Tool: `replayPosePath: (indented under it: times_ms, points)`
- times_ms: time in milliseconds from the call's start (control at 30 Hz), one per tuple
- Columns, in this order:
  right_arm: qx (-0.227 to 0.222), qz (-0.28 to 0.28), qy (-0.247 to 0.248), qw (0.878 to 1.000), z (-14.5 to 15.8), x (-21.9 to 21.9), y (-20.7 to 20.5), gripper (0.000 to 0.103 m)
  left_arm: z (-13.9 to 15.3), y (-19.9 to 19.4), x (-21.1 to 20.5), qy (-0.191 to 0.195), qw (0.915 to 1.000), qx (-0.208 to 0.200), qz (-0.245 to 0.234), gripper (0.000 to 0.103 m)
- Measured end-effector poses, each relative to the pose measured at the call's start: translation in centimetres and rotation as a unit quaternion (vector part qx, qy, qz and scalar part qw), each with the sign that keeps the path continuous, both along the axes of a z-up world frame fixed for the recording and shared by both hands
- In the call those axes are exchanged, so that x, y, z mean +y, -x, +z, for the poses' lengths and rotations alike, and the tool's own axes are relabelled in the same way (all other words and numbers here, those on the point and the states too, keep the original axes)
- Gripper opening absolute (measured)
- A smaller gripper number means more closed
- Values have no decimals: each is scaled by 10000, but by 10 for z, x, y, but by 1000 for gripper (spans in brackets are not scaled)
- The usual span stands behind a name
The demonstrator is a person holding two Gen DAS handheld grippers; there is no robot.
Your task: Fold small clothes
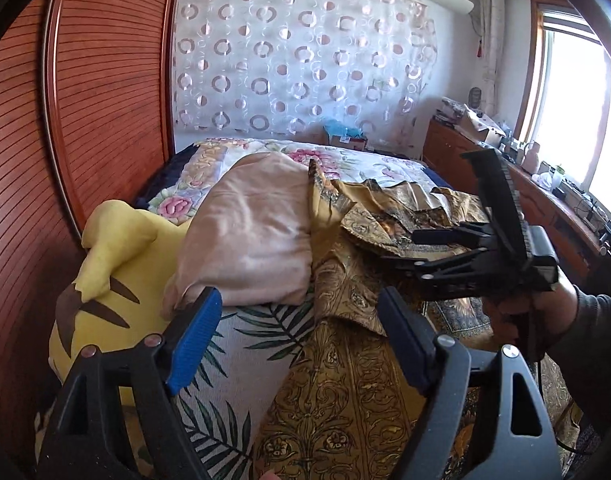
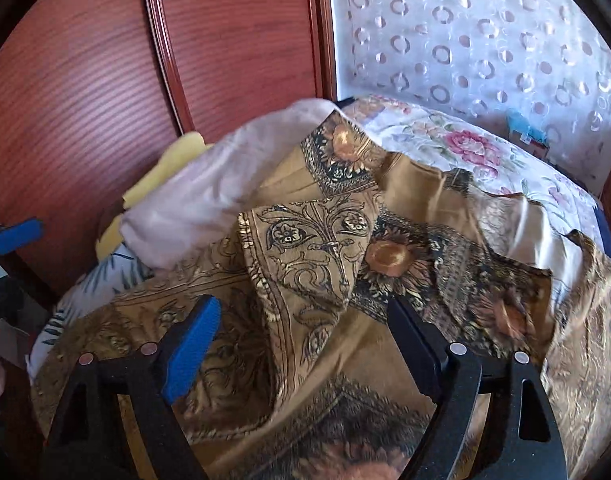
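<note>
Bed [image 1: 369, 164] covered by crumpled gold patterned garment [image 2: 313, 248]; pink cloth [image 1: 249, 240] at 10 o'clock. Left tool [image 1: 301, 340] and right tool [image 2: 305, 344] held wide, nothing gripped.

The garment [image 2: 313, 248] is gold-brown with black scrollwork and orange flowers. Beside it lie a plain pale pink cloth [image 1: 257, 236], a yellow plush [image 1: 117, 264] with brown stripes, and a white sheet [image 1: 233, 360] printed with green palm leaves. The quilt [image 1: 345, 160] is white with pink flowers; the curtain [image 1: 305, 56] is white with circles.
</note>
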State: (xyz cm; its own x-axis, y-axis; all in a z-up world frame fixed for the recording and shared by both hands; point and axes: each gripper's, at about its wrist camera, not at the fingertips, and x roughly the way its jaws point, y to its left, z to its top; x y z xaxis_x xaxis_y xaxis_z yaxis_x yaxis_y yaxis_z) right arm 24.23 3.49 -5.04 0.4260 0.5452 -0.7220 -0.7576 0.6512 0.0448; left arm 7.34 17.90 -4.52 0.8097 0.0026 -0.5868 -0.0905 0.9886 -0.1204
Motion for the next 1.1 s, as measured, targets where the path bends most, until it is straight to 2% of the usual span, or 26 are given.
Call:
replayPosePath:
  times_ms: [33, 100, 167, 200, 333, 533, 667, 767, 900, 1100]
  points:
    - [17, -45, 95, 9999, -3, 5, -6, 83, -1, 1, 0, -17, 10000, -1, 13, 81]
    - [23, -96, 224, 9997, -7, 13, -18, 62, -2, 1, -2, -58, 10000, 2, 31, 81]
    - [-103, -286, 331, 9990, -6, 9, -26, 53, -3, 2, -3, -62, 10000, 8, 27, 81]
    - [-209, -512, 375, 9978, -4, 4, -30, 52, -3, 2, -4, -57, 10000, 0, 19, 81]
    - [-84, -1088, 175, 9939, 4, -34, -44, 53, -4, 0, -7, -61, 10000, -15, -29, 81]
    - [-271, -1082, 69, 9937, 13, -76, -34, 53, -5, -8, -22, -50, 9999, 50, -142, 81]
    - [-316, -1107, -38, 9933, 13, -112, -13, 58, -9, -21, -38, -137, 9995, 157, -248, 81]
    - [-371, -1185, 182, 9921, 10, -135, -2, 65, -13, -36, -54, -207, 9987, 285, -376, 81]
    - [-206, -1361, 467, 9894, -1, -165, -1, 65, -20, -54, -77, -281, 9972, 398, -563, 81]
    - [6, -1437, 448, 9886, -2, -192, -1, 65, -31, -78, -108, -381, 9946, 594, -766, 81]
